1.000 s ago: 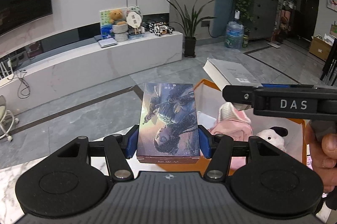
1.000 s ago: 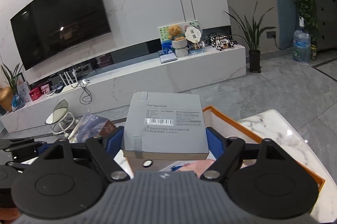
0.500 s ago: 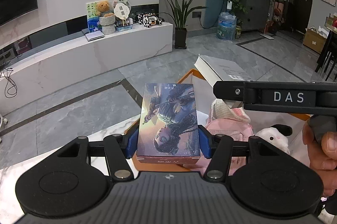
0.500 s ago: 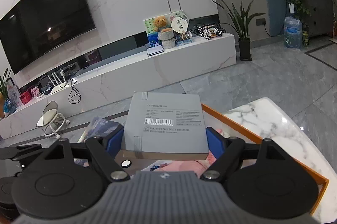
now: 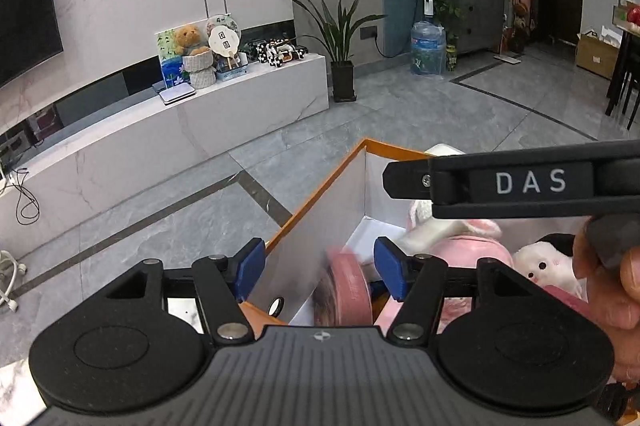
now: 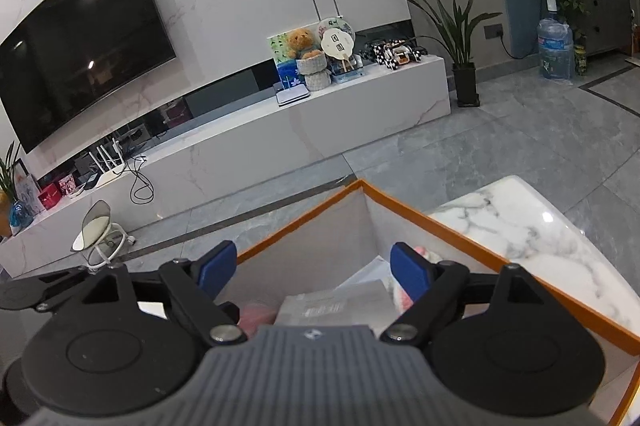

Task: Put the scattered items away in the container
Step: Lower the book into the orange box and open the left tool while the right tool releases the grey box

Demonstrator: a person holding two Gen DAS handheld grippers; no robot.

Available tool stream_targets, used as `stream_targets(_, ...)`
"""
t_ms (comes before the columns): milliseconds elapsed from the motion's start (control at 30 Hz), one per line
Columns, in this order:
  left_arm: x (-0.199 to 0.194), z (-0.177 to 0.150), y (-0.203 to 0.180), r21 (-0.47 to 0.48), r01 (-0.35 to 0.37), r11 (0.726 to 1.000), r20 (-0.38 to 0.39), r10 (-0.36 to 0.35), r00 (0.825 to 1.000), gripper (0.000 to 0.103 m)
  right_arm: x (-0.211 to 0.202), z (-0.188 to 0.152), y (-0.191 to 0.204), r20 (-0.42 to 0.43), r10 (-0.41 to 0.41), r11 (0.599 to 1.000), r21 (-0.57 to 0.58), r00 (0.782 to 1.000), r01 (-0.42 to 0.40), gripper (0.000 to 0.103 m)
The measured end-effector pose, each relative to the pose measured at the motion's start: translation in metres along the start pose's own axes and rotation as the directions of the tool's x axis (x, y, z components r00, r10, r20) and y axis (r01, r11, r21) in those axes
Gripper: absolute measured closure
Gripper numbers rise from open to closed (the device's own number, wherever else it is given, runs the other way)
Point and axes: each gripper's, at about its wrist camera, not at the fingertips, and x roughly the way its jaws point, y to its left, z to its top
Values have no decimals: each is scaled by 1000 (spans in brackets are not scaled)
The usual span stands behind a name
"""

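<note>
**Both tools let go over the box**

The orange-rimmed container (image 6: pixel 472 246) fills the lower centre of each view. The grey notebook (image 6: pixel 340 302) lies flat inside, just below the spread right tool (image 6: pixel 312 270), long axis running away from it. The left tool (image 5: pixel 320 268), also spread, has just opened; a blurred card (image 5: pixel 344 286) drops between its jaws.

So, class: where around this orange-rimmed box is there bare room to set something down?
Free: the marble tabletop right of the orange-rimmed box. The box's far corner shows bare wall. Crowded: inside, the grey notebook and plush toys fill the near floor.
</note>
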Motion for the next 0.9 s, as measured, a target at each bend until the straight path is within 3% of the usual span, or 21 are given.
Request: stream_targets(900,-1,5,1,-29,11,1000,-4,-11,1000,32,-6,3,0,5,10,1000,15,1000,-10,17)
